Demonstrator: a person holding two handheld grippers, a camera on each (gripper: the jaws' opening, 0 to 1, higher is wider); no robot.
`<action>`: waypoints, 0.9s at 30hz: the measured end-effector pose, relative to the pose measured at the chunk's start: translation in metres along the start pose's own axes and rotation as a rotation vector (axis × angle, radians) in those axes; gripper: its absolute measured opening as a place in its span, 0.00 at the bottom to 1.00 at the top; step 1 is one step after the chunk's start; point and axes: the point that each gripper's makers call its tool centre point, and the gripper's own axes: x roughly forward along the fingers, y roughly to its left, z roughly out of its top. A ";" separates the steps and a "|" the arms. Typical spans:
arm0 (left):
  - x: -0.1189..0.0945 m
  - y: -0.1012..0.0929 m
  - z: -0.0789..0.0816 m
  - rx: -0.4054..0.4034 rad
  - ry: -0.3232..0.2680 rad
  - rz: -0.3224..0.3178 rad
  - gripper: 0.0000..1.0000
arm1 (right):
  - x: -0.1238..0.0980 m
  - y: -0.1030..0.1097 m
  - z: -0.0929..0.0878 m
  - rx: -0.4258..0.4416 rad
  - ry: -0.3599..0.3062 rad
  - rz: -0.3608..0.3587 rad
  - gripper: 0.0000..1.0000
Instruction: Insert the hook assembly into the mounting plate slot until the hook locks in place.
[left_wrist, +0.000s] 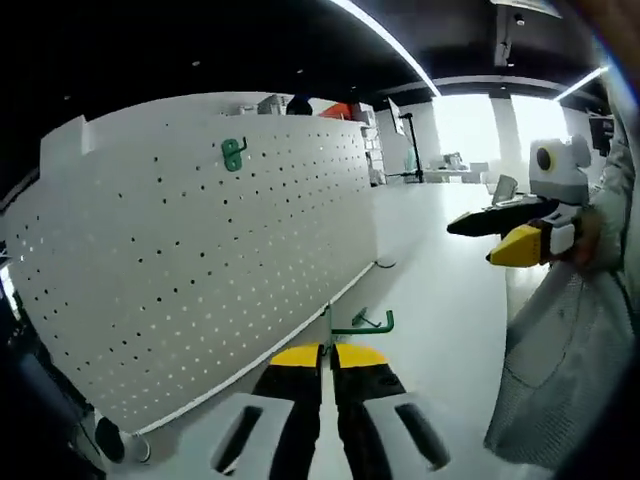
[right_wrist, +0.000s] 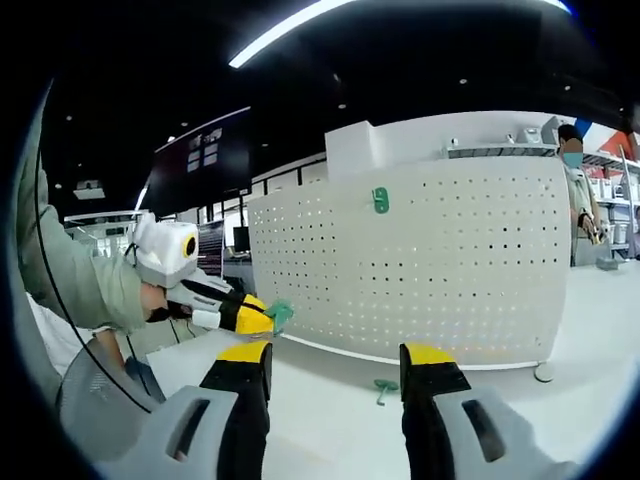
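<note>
A white pegboard (left_wrist: 180, 270) (right_wrist: 460, 260) stands upright on the white table, with one green hook (left_wrist: 233, 153) (right_wrist: 380, 200) mounted near its top. My left gripper (left_wrist: 330, 356) is shut on a second green hook (left_wrist: 364, 322), which sticks out just past the yellow fingertips in front of the board's lower edge. In the right gripper view the left gripper (right_wrist: 262, 316) comes in from the left, with that hook (right_wrist: 280, 314) at its tip. Another green hook (right_wrist: 385, 388) lies on the table. My right gripper (right_wrist: 335, 362) (left_wrist: 500, 238) is open and holds nothing.
The white table (left_wrist: 440, 300) (right_wrist: 330, 420) runs along the board's foot. A round board foot (right_wrist: 545, 372) stands at the right. A person (right_wrist: 574, 190) stands behind the board by shelves. A sleeve (left_wrist: 570, 380) fills the right edge.
</note>
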 end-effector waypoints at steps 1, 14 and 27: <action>-0.003 -0.001 0.004 -0.021 -0.025 0.007 0.04 | 0.000 0.000 -0.001 -0.001 0.003 0.001 0.49; -0.028 -0.012 0.005 -0.161 -0.124 0.090 0.04 | 0.002 0.003 -0.005 -0.016 0.022 0.011 0.49; -0.038 -0.025 0.014 -0.125 -0.228 0.140 0.04 | 0.002 0.004 -0.005 -0.016 0.025 0.016 0.49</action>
